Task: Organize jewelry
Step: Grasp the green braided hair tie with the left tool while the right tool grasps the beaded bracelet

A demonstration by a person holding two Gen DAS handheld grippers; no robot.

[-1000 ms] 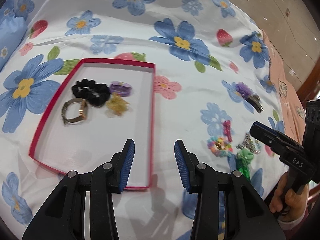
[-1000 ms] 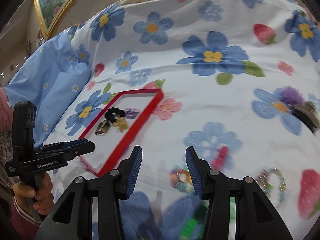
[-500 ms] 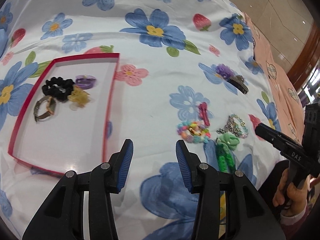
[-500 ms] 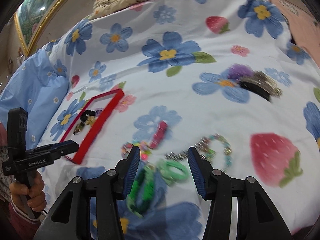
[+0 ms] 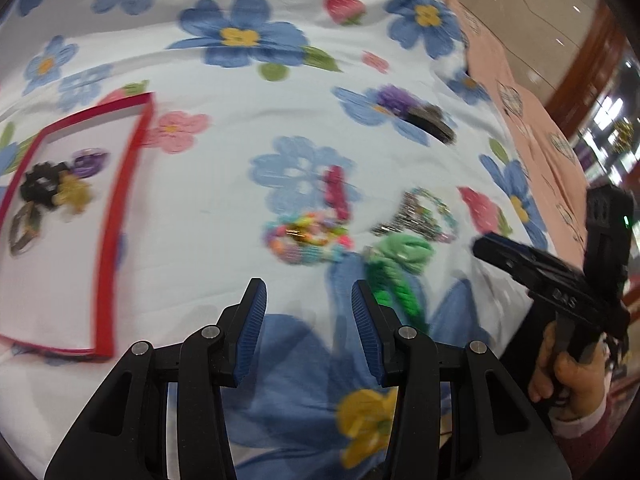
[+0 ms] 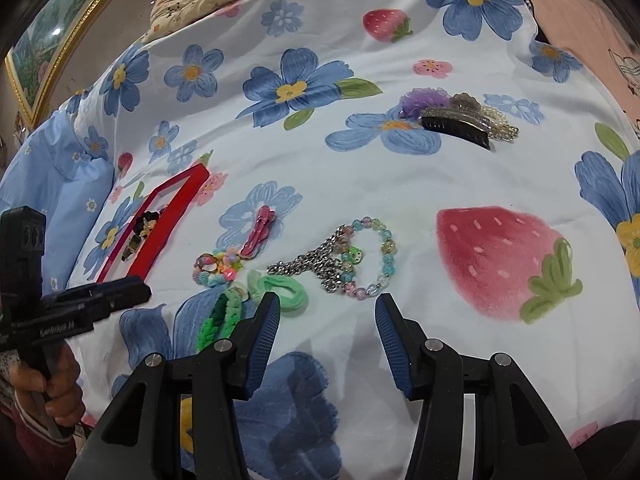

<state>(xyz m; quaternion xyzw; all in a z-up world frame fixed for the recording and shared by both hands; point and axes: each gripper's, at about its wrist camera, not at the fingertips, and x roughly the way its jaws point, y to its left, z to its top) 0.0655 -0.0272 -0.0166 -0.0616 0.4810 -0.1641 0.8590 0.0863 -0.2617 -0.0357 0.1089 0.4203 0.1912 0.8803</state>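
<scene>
Floral bedsheet [image 6: 320, 168] spreads bare between red tray [image 6: 160, 224] and bracelets [image 6: 360, 256].

I am seeing motion blur smearing the whole left wrist view: the beaded bracelet [image 5: 306, 236], the green hair tie [image 5: 404, 250] and the pieces inside the red tray [image 5: 124, 216] are reading only as colour patches. The tray's left side is running off the frame edge. In the right wrist view the tray wall [image 6: 160, 232] is hiding most of its contents, and they are looking too small to name.
</scene>
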